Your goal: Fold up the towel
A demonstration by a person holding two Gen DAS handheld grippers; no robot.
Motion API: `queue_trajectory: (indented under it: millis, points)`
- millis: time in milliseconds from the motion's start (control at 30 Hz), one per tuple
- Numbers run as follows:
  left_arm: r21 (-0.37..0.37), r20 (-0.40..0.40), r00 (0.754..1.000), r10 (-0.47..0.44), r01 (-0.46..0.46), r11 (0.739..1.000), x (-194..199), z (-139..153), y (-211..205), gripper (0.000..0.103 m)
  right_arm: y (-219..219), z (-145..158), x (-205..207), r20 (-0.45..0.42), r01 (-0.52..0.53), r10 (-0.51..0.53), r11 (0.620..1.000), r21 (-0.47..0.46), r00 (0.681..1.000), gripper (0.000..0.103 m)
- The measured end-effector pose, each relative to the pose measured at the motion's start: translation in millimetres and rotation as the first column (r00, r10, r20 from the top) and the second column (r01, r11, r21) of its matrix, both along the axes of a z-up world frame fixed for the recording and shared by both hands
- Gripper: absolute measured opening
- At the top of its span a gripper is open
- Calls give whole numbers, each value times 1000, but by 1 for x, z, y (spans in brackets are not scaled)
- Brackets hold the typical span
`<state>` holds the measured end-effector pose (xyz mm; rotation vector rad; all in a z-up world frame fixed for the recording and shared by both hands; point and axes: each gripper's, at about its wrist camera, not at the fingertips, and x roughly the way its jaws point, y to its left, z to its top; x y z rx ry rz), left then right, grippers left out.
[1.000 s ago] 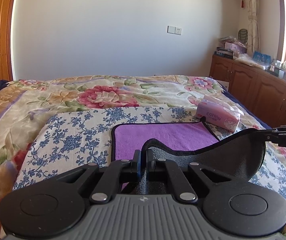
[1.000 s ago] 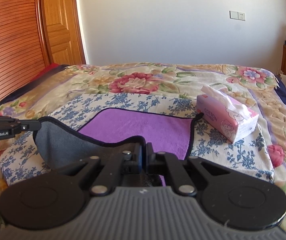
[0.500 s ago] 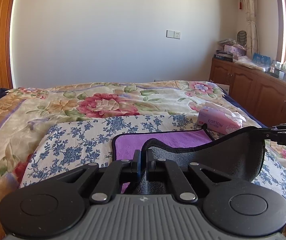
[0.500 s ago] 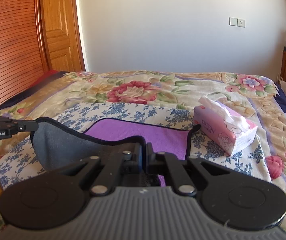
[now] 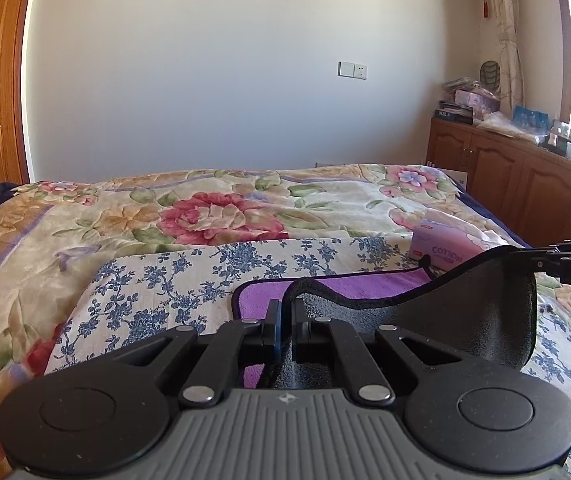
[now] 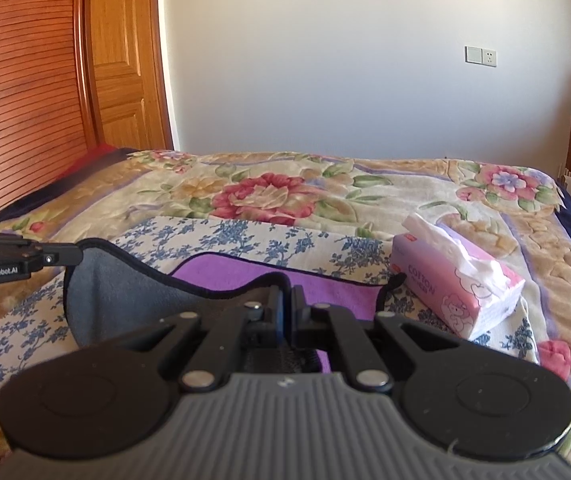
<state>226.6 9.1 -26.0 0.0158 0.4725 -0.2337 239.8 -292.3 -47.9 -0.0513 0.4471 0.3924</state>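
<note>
A towel, purple on top (image 5: 341, 292) and grey underneath (image 5: 465, 320), with a black hem, lies on a blue-flowered cloth (image 5: 173, 280) on the bed. Its near edge is lifted off the cloth. My left gripper (image 5: 284, 316) is shut on the near left corner. My right gripper (image 6: 285, 308) is shut on the near right corner; it also shows at the right edge of the left wrist view (image 5: 541, 258). The left gripper shows at the left edge of the right wrist view (image 6: 61, 258). The far half of the towel (image 6: 269, 280) lies flat.
A pink tissue pack (image 6: 453, 292) lies on the bed just right of the towel. The floral quilt (image 5: 221, 212) spreads behind. A wooden wardrobe (image 6: 25, 100) stands left, a wooden cabinet (image 5: 525, 192) with clutter right.
Both grippers have carried the towel's near edge higher and forward over the flat part; less purple shows than one second ago. Both stay shut.
</note>
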Motion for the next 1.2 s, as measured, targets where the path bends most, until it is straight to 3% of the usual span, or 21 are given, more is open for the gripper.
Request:
queue_trajectory:
  millis: [1200]
  points:
    - [71,-6,1000,30,-29,997,37,-6,-4,5,-1,-2,33,46,12,-11,999,-32,999,4]
